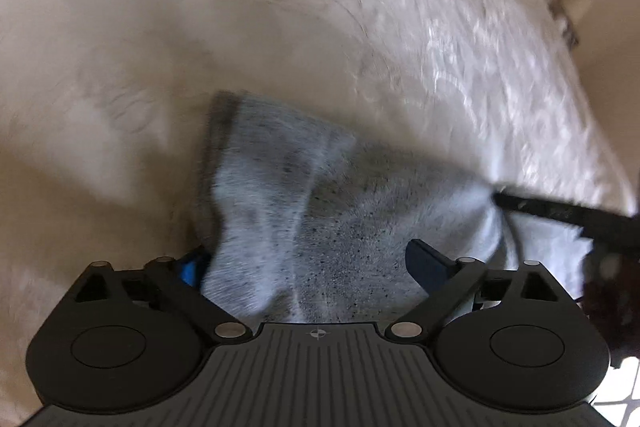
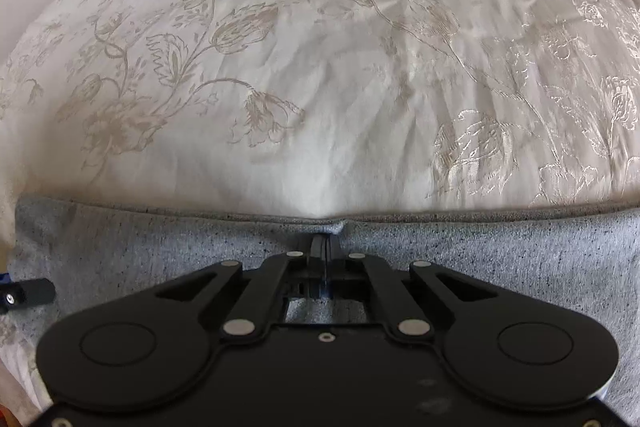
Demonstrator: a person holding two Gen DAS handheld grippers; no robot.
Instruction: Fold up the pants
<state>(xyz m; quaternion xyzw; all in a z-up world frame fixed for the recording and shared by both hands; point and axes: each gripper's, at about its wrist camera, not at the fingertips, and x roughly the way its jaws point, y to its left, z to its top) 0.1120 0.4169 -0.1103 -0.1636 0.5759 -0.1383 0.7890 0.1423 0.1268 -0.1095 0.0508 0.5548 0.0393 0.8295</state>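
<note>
- My right gripper is pinched tight on the far edge of the speckled grey knit pants, at twelve o'clock.
- My left gripper gapes wide, with grey cloth bunched between the jaws, ungripped.
- The pants lie on the cream floral-embroidered bedspread; I judge the folding mid-way, with smoothing left.
- No readable writing or brand.

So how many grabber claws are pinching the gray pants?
1. The right gripper is shut on the far edge of the pants. The left gripper hangs open over the pants, pinching nothing, above the bedspread.
</note>
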